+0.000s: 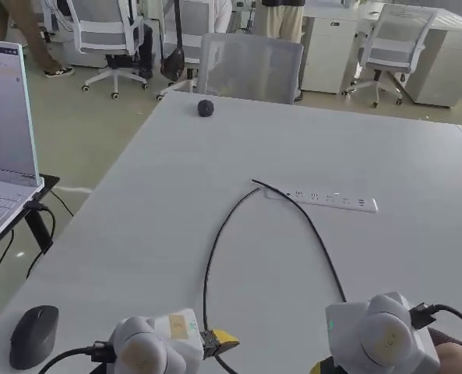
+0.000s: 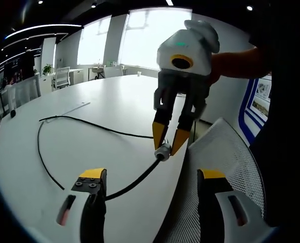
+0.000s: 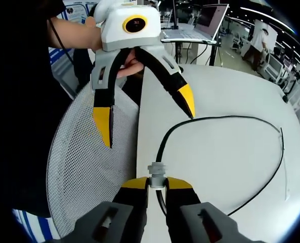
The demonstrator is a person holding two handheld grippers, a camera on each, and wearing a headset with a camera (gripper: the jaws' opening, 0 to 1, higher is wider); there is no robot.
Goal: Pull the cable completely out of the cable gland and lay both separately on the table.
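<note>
My right tongs (image 3: 157, 185) pinch the cable gland (image 3: 157, 172) at the worktop (image 3: 215, 162) edge. My left tongs (image 3: 145, 115) gape wide at twelve o'clock. If I pull now, the ungripped cable (image 3: 230, 117) would likely just drag along.

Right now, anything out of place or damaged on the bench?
Nothing looks spilled or damaged. The cable gland is not yet off the cable. It is pinched in the right gripper at the edge of the table. The left gripper is open and holds nothing.
</note>
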